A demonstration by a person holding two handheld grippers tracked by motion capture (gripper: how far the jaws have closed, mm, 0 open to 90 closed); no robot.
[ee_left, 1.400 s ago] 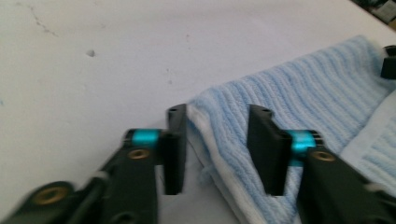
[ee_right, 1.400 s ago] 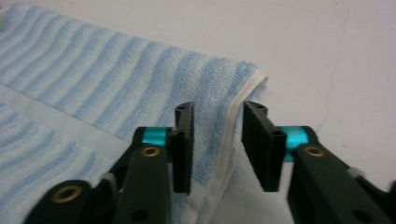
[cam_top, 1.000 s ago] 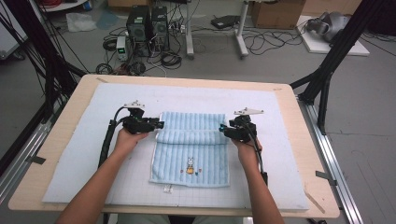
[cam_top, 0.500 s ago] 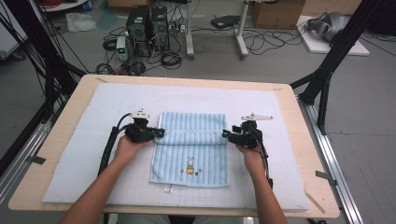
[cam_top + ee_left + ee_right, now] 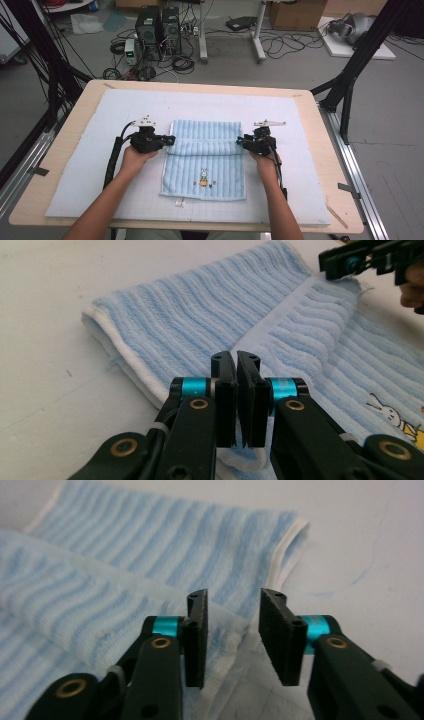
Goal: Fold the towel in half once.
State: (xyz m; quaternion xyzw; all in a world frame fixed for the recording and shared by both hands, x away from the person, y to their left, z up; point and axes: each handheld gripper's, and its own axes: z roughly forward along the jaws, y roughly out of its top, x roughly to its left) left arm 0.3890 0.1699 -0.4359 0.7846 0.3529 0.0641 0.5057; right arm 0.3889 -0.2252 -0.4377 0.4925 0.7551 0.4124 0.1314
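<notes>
Left gripper [image 5: 236, 405]: jaws drawn together on the near left edge of the towel [image 5: 300, 335]; in the left gripper view a fold of white hem bulges out just below the pads, pinched between them. In the high view this gripper [image 5: 167, 141] sits at the towel's left side, at the end of the fold line.

Right gripper [image 5: 232, 640]: jaws apart, having just been closing; the right gripper view shows the towel's [image 5: 125, 575] folded edge lying in the gap between the pads, with neither pad seen pressing on it. In the high view this gripper [image 5: 241, 141] sits at the towel's right side, level with the left one.

Towel, light blue, ribbed, white hem: lies near the middle of the white mat [image 5: 90, 180], its far portion folded over toward the person, forming a doubled band across the width. The high view shows the whole outline [image 5: 207, 155] and a small rabbit motif [image 5: 203, 177] on the near, single layer. The left gripper view also catches the right gripper [image 5: 360, 260] at the far corner.

Mat rests on a wooden table [image 5: 70, 145]. Beyond the table, on the floor: computer towers [image 5: 157, 25] and loose cables.
</notes>
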